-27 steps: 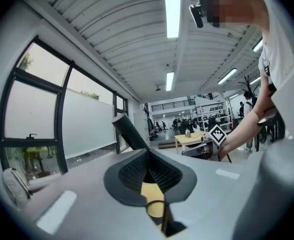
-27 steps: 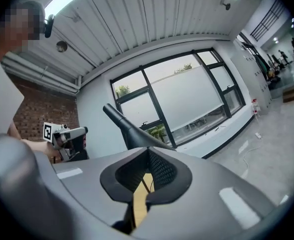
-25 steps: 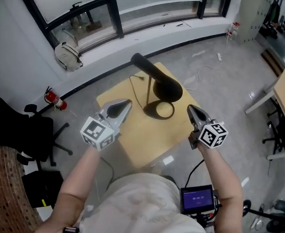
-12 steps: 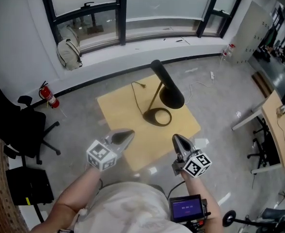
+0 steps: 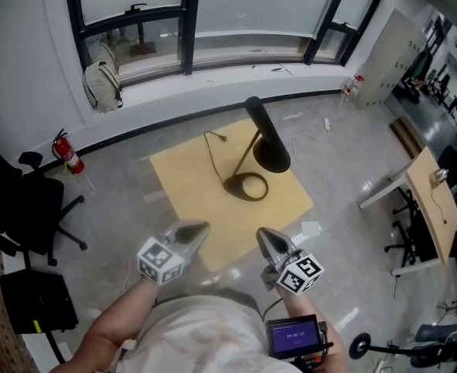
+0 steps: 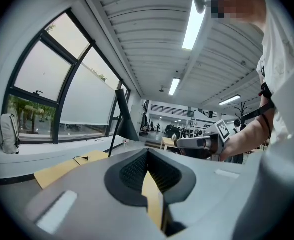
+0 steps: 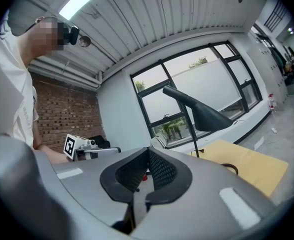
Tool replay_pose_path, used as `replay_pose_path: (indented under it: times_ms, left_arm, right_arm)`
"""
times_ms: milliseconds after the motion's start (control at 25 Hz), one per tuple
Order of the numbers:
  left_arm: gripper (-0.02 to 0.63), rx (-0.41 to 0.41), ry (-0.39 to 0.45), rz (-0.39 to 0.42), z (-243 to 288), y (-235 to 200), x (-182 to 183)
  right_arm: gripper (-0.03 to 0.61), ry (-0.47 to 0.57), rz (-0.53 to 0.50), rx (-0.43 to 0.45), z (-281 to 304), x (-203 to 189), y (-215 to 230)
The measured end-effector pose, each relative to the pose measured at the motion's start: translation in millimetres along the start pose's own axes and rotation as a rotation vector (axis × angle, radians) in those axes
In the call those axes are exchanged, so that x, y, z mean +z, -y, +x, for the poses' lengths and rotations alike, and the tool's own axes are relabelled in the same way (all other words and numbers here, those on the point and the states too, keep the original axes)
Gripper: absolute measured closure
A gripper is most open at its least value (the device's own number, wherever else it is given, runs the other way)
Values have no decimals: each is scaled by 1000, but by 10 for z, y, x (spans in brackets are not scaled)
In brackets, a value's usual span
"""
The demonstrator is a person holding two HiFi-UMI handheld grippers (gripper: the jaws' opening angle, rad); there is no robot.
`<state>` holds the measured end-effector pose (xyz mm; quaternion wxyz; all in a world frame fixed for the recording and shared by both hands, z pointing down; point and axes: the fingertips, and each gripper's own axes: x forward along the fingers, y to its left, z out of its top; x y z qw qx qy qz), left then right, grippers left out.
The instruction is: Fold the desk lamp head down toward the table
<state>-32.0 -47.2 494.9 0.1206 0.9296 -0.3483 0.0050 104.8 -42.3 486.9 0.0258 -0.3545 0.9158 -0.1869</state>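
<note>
Head view: the desk lamp stands near the middle of a square wooden desk. Its ring base rests on the top, and its black cone-shaped lamp head is raised on a thin stem, slanted and not folded down. A cord trails across the desk from the base. The left gripper and right gripper hover side by side off the near edge of the desk, well apart from the lamp and touching nothing. A backpack sits against the window wall. A fire extinguisher and an office chair are on the floor at left.

Left gripper view: the jaws are pressed together with nothing between them. The lamp is ahead and to the left on the desk, with its head up. The right gripper shows at right, held by a bare forearm.

Right gripper view: the jaws are also together and empty. The lamp is ahead and to the right, its cone slanting down over the desk and clear of the top. The left gripper shows at left.
</note>
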Motion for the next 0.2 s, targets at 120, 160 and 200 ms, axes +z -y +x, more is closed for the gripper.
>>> replay_pose_path:
  times_ms: [120, 160, 200]
  left_arm:
    - [612, -9, -5, -3, -31, 21, -52]
    - [612, -11, -6, -4, -40, 26, -66]
    - [612, -14, -7, -4, -48, 31, -78]
  right_arm:
    - [566, 7, -3, -8, -7, -6, -40]
    - [566, 9, -3, -10, -7, -7, -52]
    - [566, 11, -4, -12, -6, -9, -65]
